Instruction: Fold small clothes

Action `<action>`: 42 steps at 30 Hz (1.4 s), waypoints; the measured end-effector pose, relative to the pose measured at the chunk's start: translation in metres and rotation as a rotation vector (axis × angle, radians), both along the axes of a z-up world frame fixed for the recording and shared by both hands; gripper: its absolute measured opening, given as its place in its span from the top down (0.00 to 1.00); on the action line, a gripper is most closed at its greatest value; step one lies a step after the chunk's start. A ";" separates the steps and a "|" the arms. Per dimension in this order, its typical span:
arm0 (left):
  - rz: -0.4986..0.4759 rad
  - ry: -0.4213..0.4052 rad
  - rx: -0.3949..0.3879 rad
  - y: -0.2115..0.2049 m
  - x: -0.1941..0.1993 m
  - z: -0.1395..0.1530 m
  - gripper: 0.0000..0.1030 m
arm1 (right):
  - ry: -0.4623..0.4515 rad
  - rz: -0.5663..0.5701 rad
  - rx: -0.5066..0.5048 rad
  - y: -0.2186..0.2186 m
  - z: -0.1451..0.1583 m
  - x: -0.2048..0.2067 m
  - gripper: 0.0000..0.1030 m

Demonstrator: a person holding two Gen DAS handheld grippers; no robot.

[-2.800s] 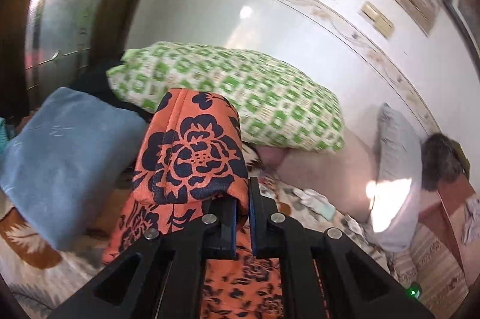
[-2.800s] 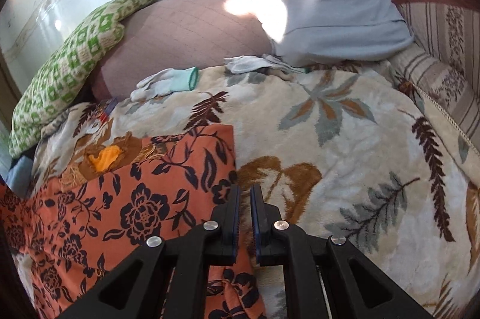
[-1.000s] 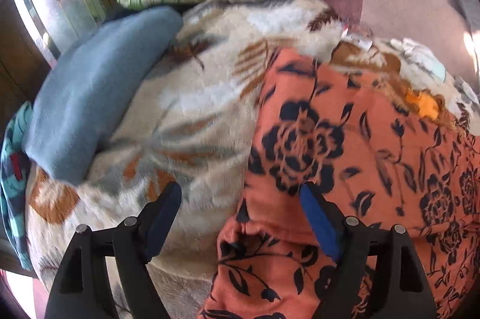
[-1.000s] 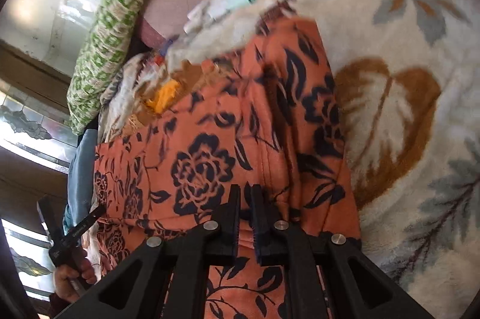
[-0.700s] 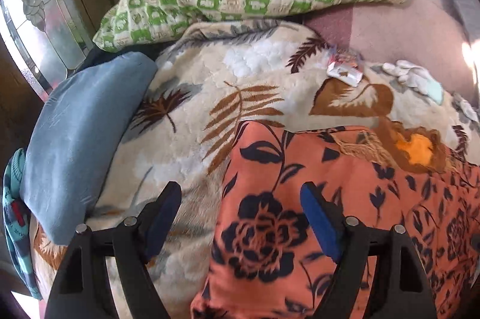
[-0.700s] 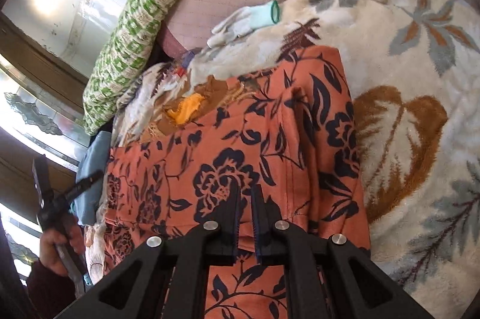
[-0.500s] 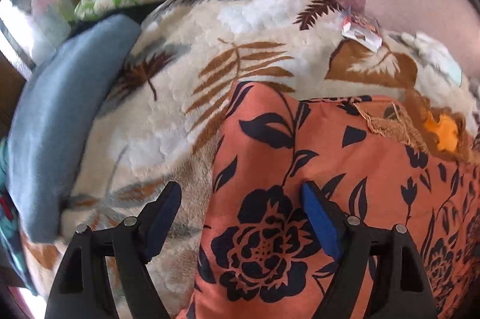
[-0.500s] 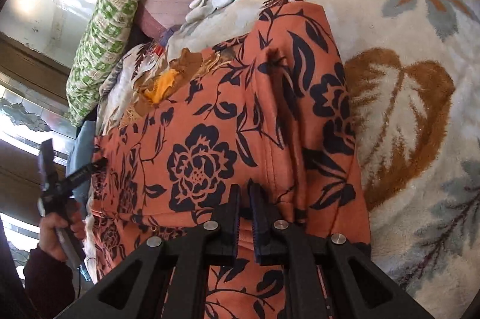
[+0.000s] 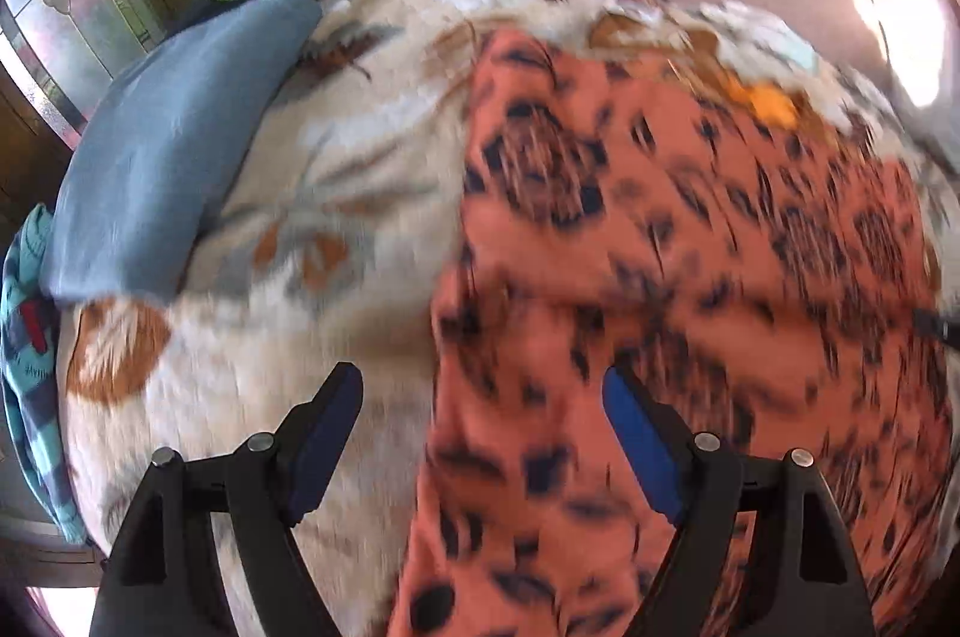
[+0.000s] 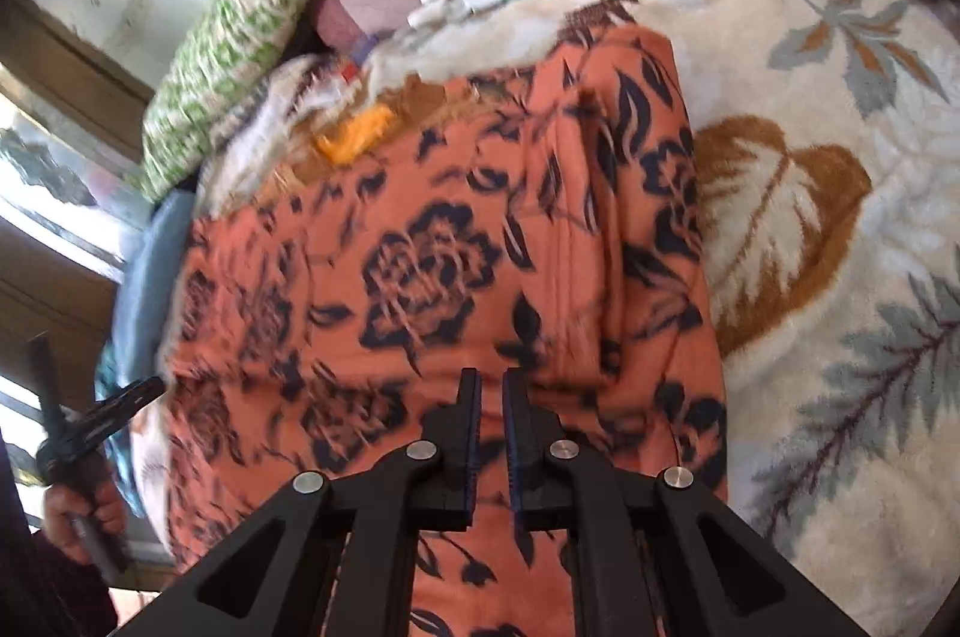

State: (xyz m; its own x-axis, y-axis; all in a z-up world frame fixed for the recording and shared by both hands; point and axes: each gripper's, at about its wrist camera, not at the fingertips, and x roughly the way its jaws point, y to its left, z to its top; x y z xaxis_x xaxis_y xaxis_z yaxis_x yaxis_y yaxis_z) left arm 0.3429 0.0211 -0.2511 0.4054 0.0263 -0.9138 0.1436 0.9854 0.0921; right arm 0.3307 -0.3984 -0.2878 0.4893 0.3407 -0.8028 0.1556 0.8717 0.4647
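orange floral garment (image 10: pixel 456 277): 1 | pillows: 3 | gloves: 2 | grippers: 2

Bright daylight, window glare, heavy motion blur, fisheye edges.

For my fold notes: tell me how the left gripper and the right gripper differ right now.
The left gripper has its jaws spread wide with nothing between them; the right gripper is shut. The left hangs over the side edge of the orange floral garment, half above the leaf-print blanket; the right sits wholly over the garment. Both are black with blue pads and point downward.
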 end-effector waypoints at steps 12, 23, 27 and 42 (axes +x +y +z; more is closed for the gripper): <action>0.014 0.046 -0.015 0.041 -0.095 -0.031 0.17 | 0.024 0.077 -0.043 0.010 -0.018 -0.110 0.91; 0.036 0.057 -0.049 0.071 -0.144 -0.035 0.13 | 0.042 0.037 0.031 0.005 -0.027 -0.225 0.91; 0.045 0.060 -0.059 0.077 -0.158 -0.038 0.10 | 0.067 0.021 0.073 0.001 -0.031 -0.253 0.91; 0.125 0.081 -0.117 0.135 -0.195 -0.001 0.10 | 0.147 -0.033 -0.004 -0.016 -0.008 -0.317 0.91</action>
